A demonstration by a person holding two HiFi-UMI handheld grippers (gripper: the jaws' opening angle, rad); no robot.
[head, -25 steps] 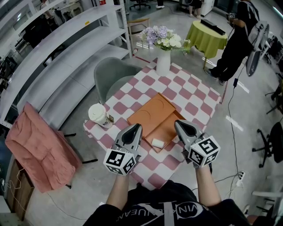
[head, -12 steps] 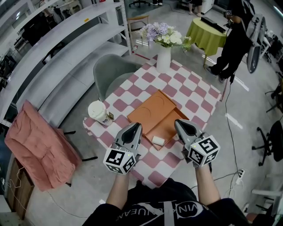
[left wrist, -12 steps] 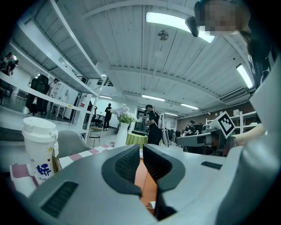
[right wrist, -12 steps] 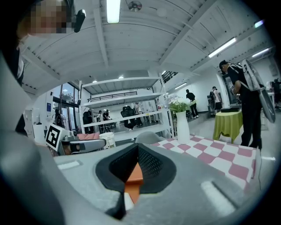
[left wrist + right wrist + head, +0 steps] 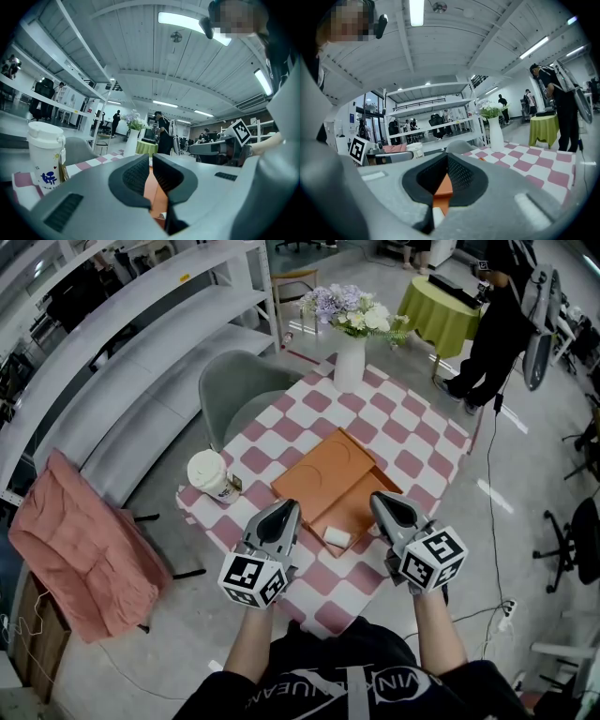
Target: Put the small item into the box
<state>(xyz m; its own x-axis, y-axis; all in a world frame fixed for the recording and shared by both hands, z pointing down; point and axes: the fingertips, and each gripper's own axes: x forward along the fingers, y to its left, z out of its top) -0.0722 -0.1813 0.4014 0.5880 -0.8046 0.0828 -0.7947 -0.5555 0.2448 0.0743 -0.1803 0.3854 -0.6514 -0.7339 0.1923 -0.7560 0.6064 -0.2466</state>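
Starting at the left edge of the head view, a pink cloth (image 5: 80, 554) lies draped over a low stand on the floor, beside white shelving (image 5: 141, 324). A grey chair (image 5: 239, 395) stands at the far-left side of the table (image 5: 412, 442), which carries a pink-and-white chequered cover. A white lidded cup (image 5: 208, 474) stands upright on the table's left corner, well apart from the box.

The left gripper (image 5: 286, 510) hovers over the near edge of the table, pointing level. The left gripper view shows its jaws drawn together at the tips, with nothing between them.

The orange box (image 5: 328, 486) lies open at the centre of the table, its lid folded back on the far side. The small item (image 5: 336, 537), a white block, rests at the near edge of the box's lower half, between the two grippers and touched by neither. Whether it lies wholly inside the rim cannot be determined.

The right gripper (image 5: 382, 502) hovers over the box's right side, tilted slightly downward. Its jaws are fully closed and empty.

A white vase (image 5: 349, 367) of flowers stands upright at the table's far corner. Further right, a green-draped round table (image 5: 439, 320) and a person in black (image 5: 497, 324) occupy the floor.
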